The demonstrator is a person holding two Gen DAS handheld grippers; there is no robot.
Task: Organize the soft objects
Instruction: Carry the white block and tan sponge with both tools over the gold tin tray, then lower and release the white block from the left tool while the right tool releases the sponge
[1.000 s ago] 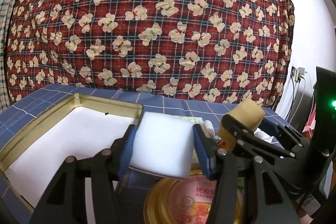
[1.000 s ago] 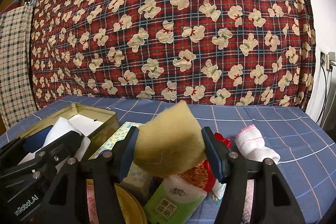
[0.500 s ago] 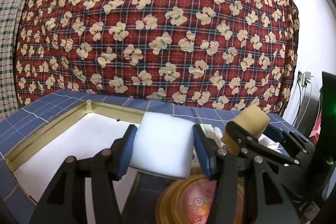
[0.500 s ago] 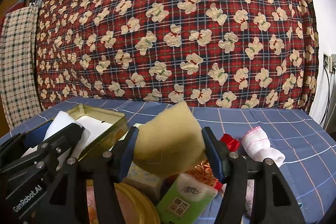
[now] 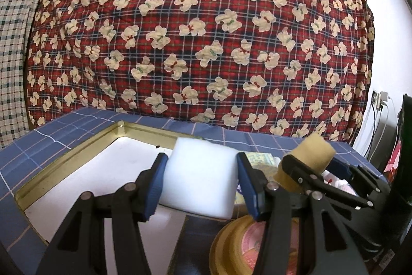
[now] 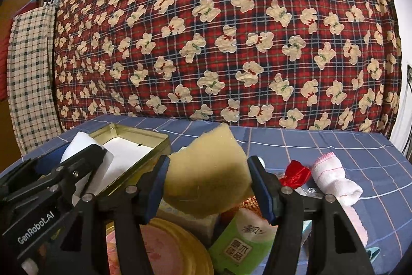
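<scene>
left gripper (image 5: 200, 182) is clamping a white foam block (image 5: 199, 179) between its blue pads, block sitting square across the jaws and sticking out past the tips. ahead and to the left of those jaws a gold tin (image 5: 64, 159) is lying open with a white lining. right gripper (image 6: 208, 184) is squeezing a yellow sponge (image 6: 206, 172), pads pressing both sides, sponge tilted with one corner up. below the right jaws a green tissue pack (image 6: 242, 241) and a round gold lid (image 6: 170, 249) are sitting; just right of them a red bow (image 6: 296, 172) and a rolled white towel (image 6: 332, 179) are lying on the blue checked cloth (image 6: 347, 146).
</scene>
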